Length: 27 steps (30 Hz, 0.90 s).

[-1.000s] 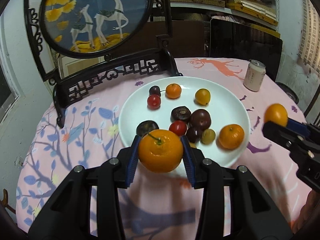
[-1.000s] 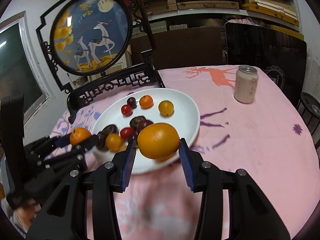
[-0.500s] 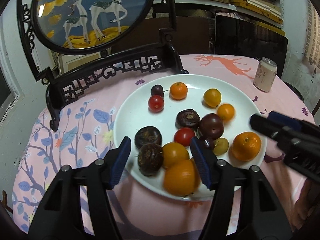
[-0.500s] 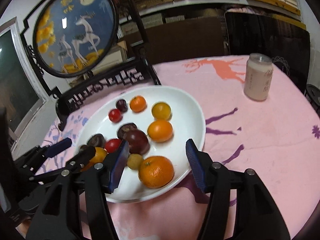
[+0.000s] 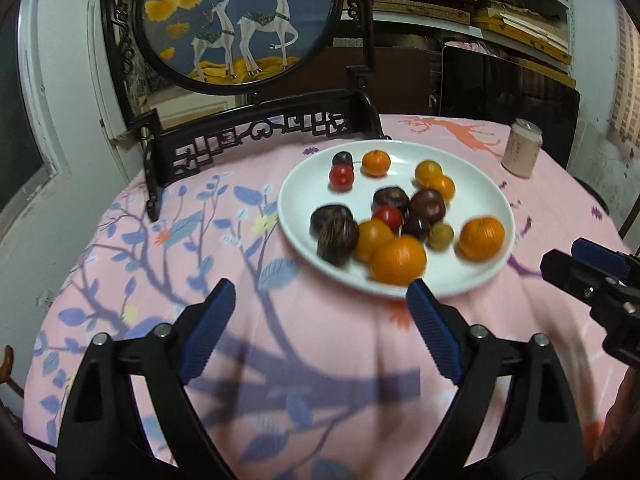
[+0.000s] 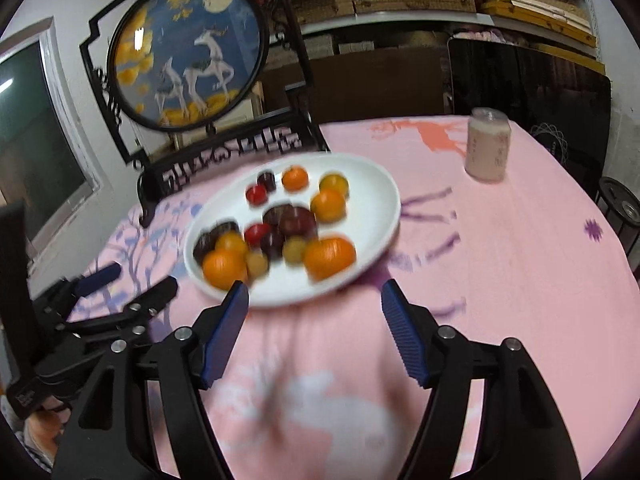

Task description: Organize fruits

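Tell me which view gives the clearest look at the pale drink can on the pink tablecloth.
The right wrist view: the pale drink can stands larger and unobstructed, though slightly blurred. The left wrist view shows it smaller, near the right edge, but sharper.

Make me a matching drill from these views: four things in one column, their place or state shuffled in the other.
1. left gripper
2. can
3. plate
4. deer screen

a. holds the fruit
b. open, empty
c. stands behind the plate
d. upright, right of the plate in the left wrist view

Pairs: 1-b, 2-d, 3-a, 4-c
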Each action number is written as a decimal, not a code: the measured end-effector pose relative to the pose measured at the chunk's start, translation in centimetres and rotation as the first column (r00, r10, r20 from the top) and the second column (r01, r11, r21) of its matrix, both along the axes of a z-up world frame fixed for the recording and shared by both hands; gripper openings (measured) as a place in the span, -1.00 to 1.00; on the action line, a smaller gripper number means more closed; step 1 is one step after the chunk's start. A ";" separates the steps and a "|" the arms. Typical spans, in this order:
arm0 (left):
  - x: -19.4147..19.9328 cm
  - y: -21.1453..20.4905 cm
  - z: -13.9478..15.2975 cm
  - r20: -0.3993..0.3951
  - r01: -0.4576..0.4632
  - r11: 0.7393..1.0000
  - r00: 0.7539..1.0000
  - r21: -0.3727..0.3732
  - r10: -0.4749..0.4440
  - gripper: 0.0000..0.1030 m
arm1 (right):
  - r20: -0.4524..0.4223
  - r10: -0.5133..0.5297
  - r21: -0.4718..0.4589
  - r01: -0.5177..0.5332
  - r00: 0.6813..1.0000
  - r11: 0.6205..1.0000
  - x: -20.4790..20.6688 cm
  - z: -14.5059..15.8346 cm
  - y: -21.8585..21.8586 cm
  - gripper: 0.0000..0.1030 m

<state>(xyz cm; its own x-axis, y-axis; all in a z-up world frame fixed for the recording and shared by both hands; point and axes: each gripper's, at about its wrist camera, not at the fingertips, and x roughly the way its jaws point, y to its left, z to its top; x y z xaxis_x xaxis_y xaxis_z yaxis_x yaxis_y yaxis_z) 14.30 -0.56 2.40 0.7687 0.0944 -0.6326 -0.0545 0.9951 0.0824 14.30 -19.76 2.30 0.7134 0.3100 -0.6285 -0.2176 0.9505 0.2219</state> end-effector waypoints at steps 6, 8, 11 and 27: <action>-4.1 -1.7 -0.7 0.013 0.033 0.996 0.999 0.081 -0.034 0.90 | 0.032 -0.030 -0.059 0.032 0.999 0.998 -4.4 -0.9 -0.6 0.40; -5.4 -2.0 -0.9 0.012 0.044 0.995 0.999 0.094 -0.045 0.95 | 0.049 -0.049 -0.070 0.052 0.998 0.996 -6.1 -1.1 -1.0 0.88; -6.7 -2.0 -1.5 -0.012 0.060 0.995 0.998 0.076 -0.059 0.96 | 0.070 -0.078 -0.073 0.084 0.994 0.994 -7.5 -0.9 -1.5 0.97; -8.6 -2.6 0.3 0.047 0.049 0.994 0.997 0.094 -0.054 0.96 | 0.120 -0.053 -0.142 0.070 0.991 0.987 -8.7 0.5 -0.5 0.97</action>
<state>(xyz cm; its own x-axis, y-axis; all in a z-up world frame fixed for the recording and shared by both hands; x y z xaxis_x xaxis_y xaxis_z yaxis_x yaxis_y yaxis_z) 5.68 -3.17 2.67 0.8042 0.1106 -0.5840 -0.0096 0.9848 0.1734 5.61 -20.27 2.77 0.7988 0.1748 -0.5757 -0.1740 0.9831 0.0571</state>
